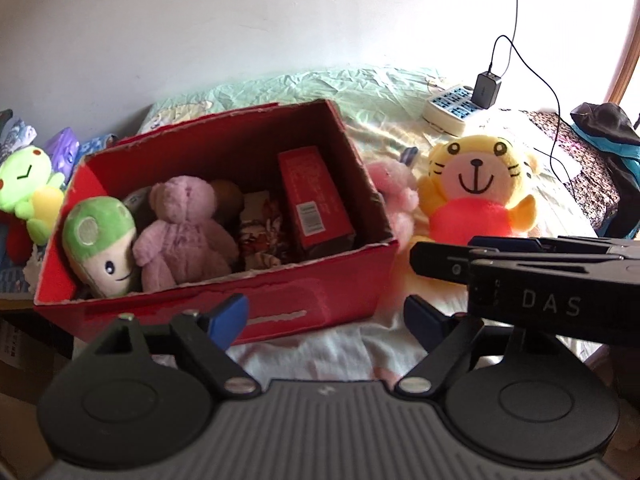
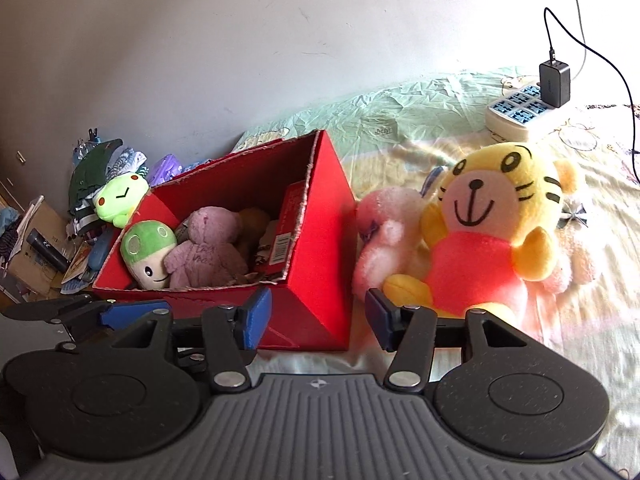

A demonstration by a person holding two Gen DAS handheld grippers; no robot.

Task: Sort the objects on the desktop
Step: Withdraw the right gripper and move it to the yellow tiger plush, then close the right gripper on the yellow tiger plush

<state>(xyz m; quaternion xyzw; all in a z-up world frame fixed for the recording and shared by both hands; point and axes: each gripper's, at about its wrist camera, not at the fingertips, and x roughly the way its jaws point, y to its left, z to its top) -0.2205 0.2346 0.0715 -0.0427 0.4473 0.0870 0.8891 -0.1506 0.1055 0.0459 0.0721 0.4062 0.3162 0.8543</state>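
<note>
Both grippers are angling downward over a bed (image 2: 440,128) beneath a white wall (image 2: 280,40). The red box (image 1: 248,300) is holding plush toys; the yellow tiger plush (image 2: 492,232) is sitting just right of it. The left gripper (image 1: 326,316) and right gripper (image 2: 318,320) are standing with jaws open, gripping nothing.

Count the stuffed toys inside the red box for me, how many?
2 are clear in the red box: the green mushroom toy at its left end and the purple teddy bear beside it. Something brown behind the bear may be another; more could be hidden.
</note>
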